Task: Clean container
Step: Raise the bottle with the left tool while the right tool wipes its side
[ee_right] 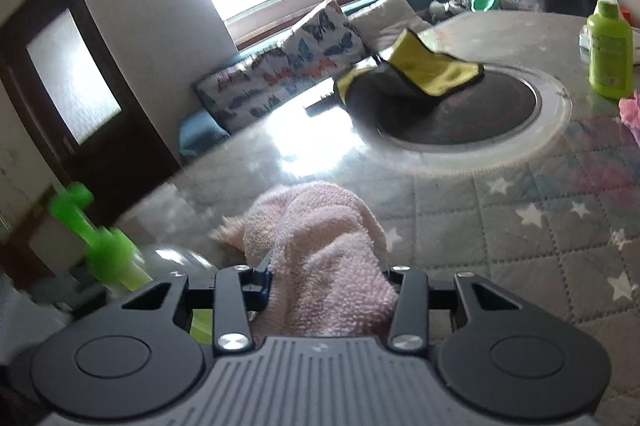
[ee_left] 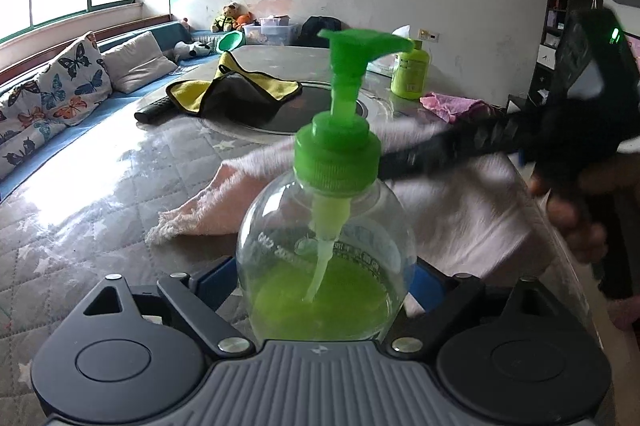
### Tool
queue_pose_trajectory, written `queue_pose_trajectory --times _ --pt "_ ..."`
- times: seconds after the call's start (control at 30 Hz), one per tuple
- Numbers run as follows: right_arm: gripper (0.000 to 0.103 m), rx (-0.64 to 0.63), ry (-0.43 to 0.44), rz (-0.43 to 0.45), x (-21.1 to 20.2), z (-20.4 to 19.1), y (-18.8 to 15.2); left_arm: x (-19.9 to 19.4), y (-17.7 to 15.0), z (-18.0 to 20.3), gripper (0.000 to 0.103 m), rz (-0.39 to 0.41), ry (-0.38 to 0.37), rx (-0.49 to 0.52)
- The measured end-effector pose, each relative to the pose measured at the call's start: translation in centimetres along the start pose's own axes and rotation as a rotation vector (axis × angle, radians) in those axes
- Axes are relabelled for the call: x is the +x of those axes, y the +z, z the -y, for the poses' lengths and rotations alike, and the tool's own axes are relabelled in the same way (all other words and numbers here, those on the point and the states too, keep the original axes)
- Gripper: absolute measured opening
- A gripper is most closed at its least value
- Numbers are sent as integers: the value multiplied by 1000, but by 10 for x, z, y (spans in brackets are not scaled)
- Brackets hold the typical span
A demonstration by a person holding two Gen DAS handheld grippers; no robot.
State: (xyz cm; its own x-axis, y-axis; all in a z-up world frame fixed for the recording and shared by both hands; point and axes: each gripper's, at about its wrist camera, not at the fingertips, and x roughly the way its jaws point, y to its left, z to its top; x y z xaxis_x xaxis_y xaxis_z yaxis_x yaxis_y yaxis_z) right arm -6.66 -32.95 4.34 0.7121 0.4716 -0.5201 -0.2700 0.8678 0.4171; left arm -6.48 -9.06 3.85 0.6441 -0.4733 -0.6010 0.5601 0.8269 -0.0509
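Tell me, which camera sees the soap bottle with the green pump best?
The left wrist view: the soap bottle stands whole and sharp, centred. The right wrist view catches only its blurred green pump at the left edge.

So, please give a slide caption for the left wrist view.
Left gripper holds a clear pump bottle while the right gripper brings a pink towel.

Clear pump bottle [ee_left: 320, 250] upright, pink towel [ee_right: 320, 246] bunched

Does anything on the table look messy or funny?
A bit. A yellow and black cloth lies crumpled, partly over the dark round plate set in the table's middle. A pink rag sits bunched by the green bottle. No spills or breakage show. The pump bottle stands upright.
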Motion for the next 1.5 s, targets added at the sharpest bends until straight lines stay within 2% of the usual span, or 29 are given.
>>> queue_pose_trajectory --times 0.13,0.23,0.37,0.47,0.67,0.83,1.07,1.13,1.27,1.37,1.5 --pt "41 72 134 42 -14 -3 14 5 -5 1 91 -4 -18 29" --pt "41 137 218 31 -8 -1 16 12 -8 -1 91 -11 -42 51" --pt "41 235 249 -9 8 13 4 21 -12 -3 91 -17 -61 87" --pt "41 280 227 -32 15 25 -7 30 -15 -6 91 -32 -69 100" --pt "41 139 93 -88 22 22 -28 40 -21 -8 94 -36 -91 138" --pt "41 172 105 -60 14 21 -21 45 -20 -9 103 -42 -124 165" --pt "41 235 226 38 -8 14 5 51 -20 -11 103 -46 -137 180" --pt "41 253 254 40 -4 13 8 51 -21 -12 103 -45 -137 181" --pt "42 283 236 4 11 17 -3 52 -22 -12 103 -45 -136 181" --pt "42 359 240 -4 18 31 -14 53 -23 -12 103 -45 -137 180" --pt "42 347 170 -45 26 37 -23 58 -19 -20 103 -47 -137 180"
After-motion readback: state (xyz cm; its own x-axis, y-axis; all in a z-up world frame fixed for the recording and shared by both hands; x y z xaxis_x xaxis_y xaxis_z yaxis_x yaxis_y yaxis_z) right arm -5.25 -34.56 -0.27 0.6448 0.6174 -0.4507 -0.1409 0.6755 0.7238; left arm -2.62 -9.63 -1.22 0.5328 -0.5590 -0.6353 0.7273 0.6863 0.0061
